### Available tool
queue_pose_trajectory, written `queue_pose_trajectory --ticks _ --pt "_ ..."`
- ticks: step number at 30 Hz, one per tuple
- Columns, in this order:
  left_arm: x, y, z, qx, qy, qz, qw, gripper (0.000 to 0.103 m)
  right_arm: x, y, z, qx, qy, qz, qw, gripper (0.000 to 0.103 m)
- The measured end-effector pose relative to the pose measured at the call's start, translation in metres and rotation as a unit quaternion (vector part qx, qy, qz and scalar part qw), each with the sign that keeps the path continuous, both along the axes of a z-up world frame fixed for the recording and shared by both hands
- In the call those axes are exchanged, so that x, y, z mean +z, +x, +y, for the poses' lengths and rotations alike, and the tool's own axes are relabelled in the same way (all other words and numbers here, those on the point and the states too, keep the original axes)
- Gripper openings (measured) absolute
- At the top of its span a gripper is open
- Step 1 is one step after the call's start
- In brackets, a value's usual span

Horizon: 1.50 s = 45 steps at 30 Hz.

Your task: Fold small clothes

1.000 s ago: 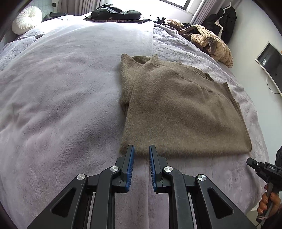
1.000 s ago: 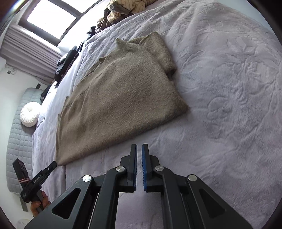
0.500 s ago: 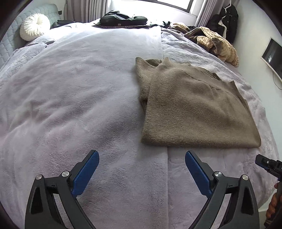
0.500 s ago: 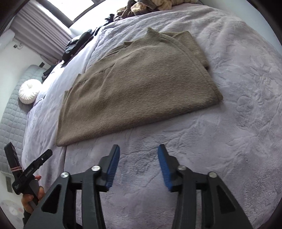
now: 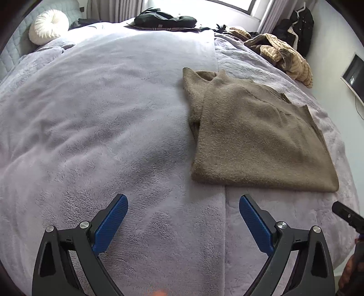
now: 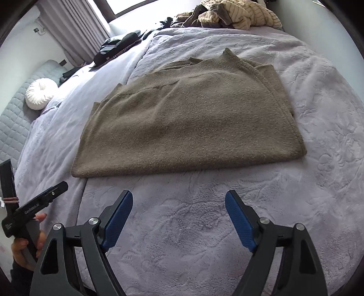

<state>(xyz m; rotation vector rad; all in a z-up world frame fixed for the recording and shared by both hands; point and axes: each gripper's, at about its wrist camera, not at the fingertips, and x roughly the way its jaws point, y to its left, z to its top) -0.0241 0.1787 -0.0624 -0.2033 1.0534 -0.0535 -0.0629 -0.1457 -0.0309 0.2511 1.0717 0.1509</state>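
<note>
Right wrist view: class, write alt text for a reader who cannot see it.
A flat, folded brown knitted sweater lies on a lilac plush bedspread, just beyond the open blue-padded right tool, which holds nothing. At the lower left, a hand grips the left tool; a round white cushion sits by the headboard.

Olive-brown sweater [image 5: 257, 139]; lilac blanket [image 5: 102, 127]; blue pads [image 5: 111, 222].

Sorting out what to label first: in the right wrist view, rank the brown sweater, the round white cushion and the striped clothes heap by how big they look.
1. brown sweater, by far
2. striped clothes heap
3. round white cushion

The last two sit farther away, so their true sizes stay unsure.
</note>
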Motion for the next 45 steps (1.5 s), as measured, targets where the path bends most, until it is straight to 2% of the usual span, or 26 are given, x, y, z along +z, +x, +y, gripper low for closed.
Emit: queue_pose_trajectory --ticks 3,5,9,12,15,19,22,28,35,43,45 --pt "-0.004 0.002 0.004 0.006 0.001 0.007 1.0000 0.099 -0.001 0.000 0.008 0.006 0.004 0.001 1.000 0.088" --pt "-0.006 0.003 0.005 0.002 -0.007 0.010 0.9999 0.099 -0.001 0.001 0.012 0.013 0.016 0.000 1.000 0.096" --pt "-0.006 0.003 0.012 0.006 -0.029 0.007 0.9995 0.099 -0.007 0.007 0.024 0.029 0.072 0.023 0.997 0.096" --pt "-0.007 0.005 0.016 0.011 -0.042 0.007 0.9990 0.099 -0.013 0.013 0.031 0.029 0.133 0.041 0.990 0.096" --pt "-0.008 0.008 0.019 0.015 -0.049 0.008 0.9987 0.099 -0.022 0.020 0.039 0.021 0.200 0.055 0.978 0.096" --pt "-0.009 0.011 0.021 0.019 -0.053 0.009 0.9984 0.099 -0.038 0.030 0.050 0.004 0.296 0.075 0.952 0.096" --pt "-0.009 0.014 0.021 0.021 -0.055 0.009 0.9982 0.099 -0.049 0.039 0.064 -0.003 0.344 0.081 0.935 0.096" --pt "-0.010 0.019 0.023 0.019 -0.060 0.009 0.9980 0.099 -0.063 0.059 0.087 -0.011 0.403 0.083 0.911 0.096" --pt "-0.010 0.027 0.023 0.018 -0.054 0.007 0.9984 0.099 -0.074 0.075 0.099 -0.027 0.432 0.083 0.898 0.096" --pt "-0.010 0.033 0.022 0.019 -0.055 0.009 0.9982 0.099 -0.079 0.096 0.097 -0.048 0.487 0.075 0.869 0.096" --pt "-0.010 0.035 0.024 0.018 -0.068 0.008 0.9975 0.099 -0.082 0.099 0.096 -0.054 0.495 0.083 0.863 0.088"
